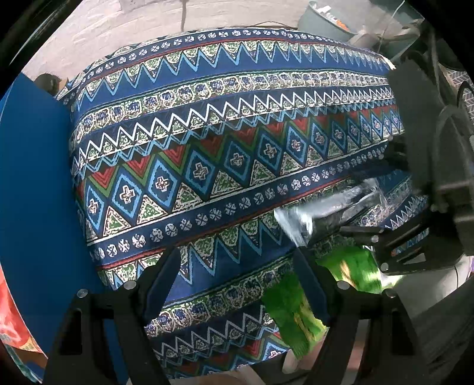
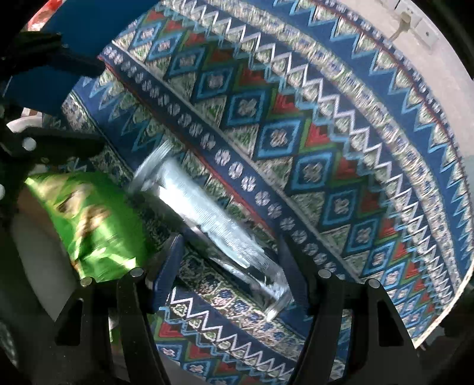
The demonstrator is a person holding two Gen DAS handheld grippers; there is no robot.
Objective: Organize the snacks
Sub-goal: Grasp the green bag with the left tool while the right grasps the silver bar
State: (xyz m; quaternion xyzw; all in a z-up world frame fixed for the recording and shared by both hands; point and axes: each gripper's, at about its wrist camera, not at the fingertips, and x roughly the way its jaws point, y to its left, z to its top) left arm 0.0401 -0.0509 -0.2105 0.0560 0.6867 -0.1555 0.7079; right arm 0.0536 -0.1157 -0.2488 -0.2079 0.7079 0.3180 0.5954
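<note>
A clear plastic snack packet (image 2: 219, 234) lies on the patterned tablecloth (image 2: 326, 124), running between the spread fingers of my right gripper (image 2: 229, 260); the jaws are open around it and do not press it. A green snack bag (image 2: 91, 225) lies at its left. In the left wrist view my left gripper (image 1: 237, 281) is open and empty over the cloth (image 1: 207, 124). The green bag (image 1: 296, 314) sits by its right finger. The clear packet (image 1: 320, 213) and the right gripper (image 1: 394, 237) show at the right.
A blue box or panel (image 1: 32, 192) stands at the left edge of the table, with a red package (image 1: 11, 311) beside it. A grey bin (image 1: 326, 23) and cables sit beyond the table's far right. A wall outlet (image 2: 414, 23) is behind.
</note>
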